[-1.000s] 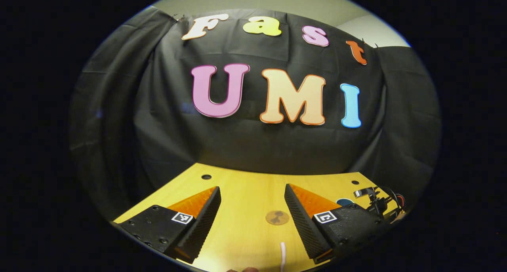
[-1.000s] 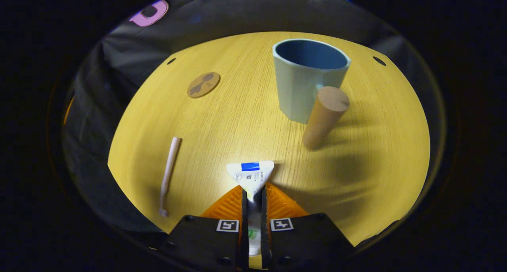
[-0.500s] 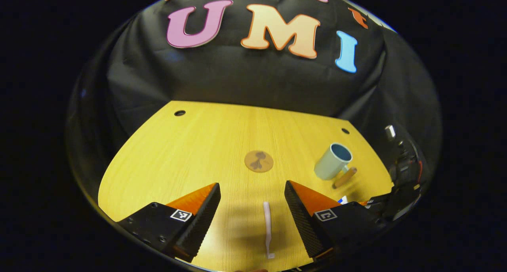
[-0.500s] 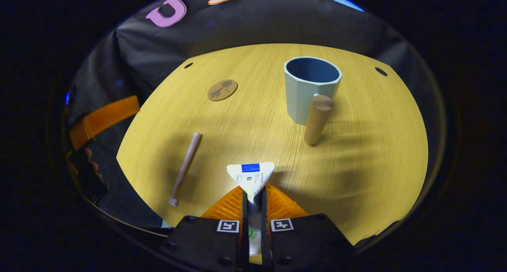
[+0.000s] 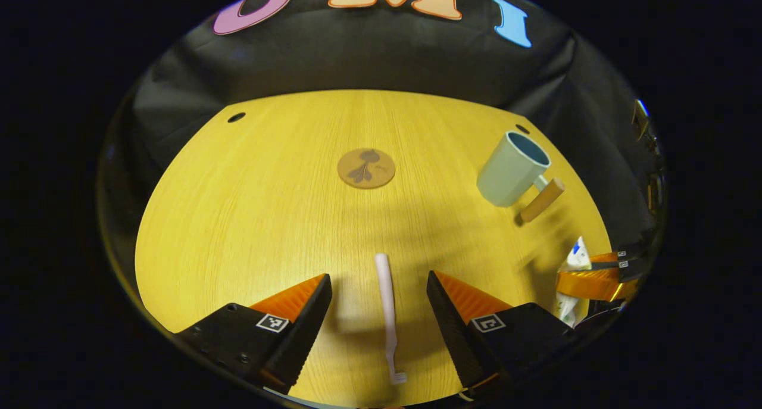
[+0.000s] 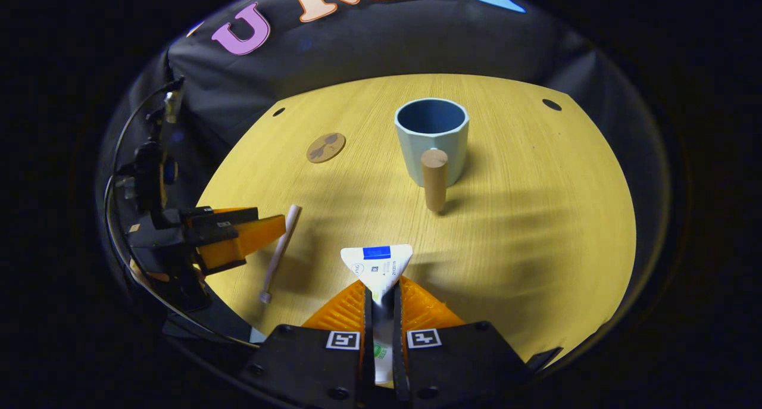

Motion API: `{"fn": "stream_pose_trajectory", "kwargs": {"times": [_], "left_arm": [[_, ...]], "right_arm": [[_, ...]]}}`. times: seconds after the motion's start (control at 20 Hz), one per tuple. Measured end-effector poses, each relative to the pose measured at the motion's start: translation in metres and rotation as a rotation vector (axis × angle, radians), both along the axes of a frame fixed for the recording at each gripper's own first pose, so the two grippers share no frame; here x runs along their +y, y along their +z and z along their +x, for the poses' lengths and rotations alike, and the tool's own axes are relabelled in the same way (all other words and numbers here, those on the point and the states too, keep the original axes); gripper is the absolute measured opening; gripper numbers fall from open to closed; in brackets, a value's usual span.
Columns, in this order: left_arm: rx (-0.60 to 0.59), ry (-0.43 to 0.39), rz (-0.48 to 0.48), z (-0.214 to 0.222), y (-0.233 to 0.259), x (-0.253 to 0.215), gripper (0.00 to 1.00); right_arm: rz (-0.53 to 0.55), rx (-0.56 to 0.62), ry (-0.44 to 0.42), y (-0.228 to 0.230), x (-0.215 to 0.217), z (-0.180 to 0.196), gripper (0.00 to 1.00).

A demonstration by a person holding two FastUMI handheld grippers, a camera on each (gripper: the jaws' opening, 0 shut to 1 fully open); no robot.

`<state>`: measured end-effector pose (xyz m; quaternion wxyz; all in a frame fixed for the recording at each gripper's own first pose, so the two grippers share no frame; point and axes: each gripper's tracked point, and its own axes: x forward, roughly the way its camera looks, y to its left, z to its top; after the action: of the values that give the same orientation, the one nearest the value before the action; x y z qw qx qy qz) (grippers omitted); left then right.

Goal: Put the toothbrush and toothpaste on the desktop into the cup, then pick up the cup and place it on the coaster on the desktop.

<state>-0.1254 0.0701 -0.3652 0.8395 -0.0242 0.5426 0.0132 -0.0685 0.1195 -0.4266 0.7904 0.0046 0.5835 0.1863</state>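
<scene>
The left gripper (image 5: 379, 296) is spread wide above the desktop (image 5: 250, 206), with the toothbrush (image 5: 387, 308) lying flat between its fingers, touching neither. The right gripper (image 6: 381, 305) is clamped on the toothpaste (image 6: 376, 266), held above the desktop. The cup (image 6: 432, 136) stands beyond it, well apart from the coaster (image 6: 325, 147).

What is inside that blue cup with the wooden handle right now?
Nothing that I can see: the cup stands open, and the right gripper view shows only its bare dark-blue inner wall. Its bottom is hidden by the near rim. The toothpaste sits in the right claw; the toothbrush lies on the desk.
</scene>
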Motion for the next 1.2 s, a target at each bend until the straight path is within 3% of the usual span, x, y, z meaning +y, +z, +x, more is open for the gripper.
{"fn": "stream_pose_trajectory", "kwargs": {"times": [0.2,0.6,0.8,0.9,0.95,1.2], "left_arm": [[0.097,-0.016,0.046,-0.013,-0.014,0.007,0.93],[0.242,-0.031,0.062,-0.017,-0.022,0.001,0.78],[0.327,-0.082,0.053,-0.017,-0.023,-0.009,0.53],[0.335,-0.075,0.052,-0.016,-0.024,-0.012,0.34],[0.335,-0.061,0.046,-0.015,-0.024,-0.012,0.11],[0.279,-0.048,-0.017,-0.015,-0.022,-0.012,0.0]], "right_arm": [[-0.011,-0.009,-0.02,0.0,0.0,0.004,0.14],[-0.016,-0.013,-0.007,0.003,-0.001,0.006,0.15],[0.001,-0.011,0.017,0.003,0.0,0.007,0.14],[0.009,-0.011,0.028,0.003,0.002,0.005,0.14],[0.011,-0.01,0.031,0.004,0.001,0.005,0.14],[0.033,-0.009,0.041,0.005,0.004,0.005,0.14]]}}
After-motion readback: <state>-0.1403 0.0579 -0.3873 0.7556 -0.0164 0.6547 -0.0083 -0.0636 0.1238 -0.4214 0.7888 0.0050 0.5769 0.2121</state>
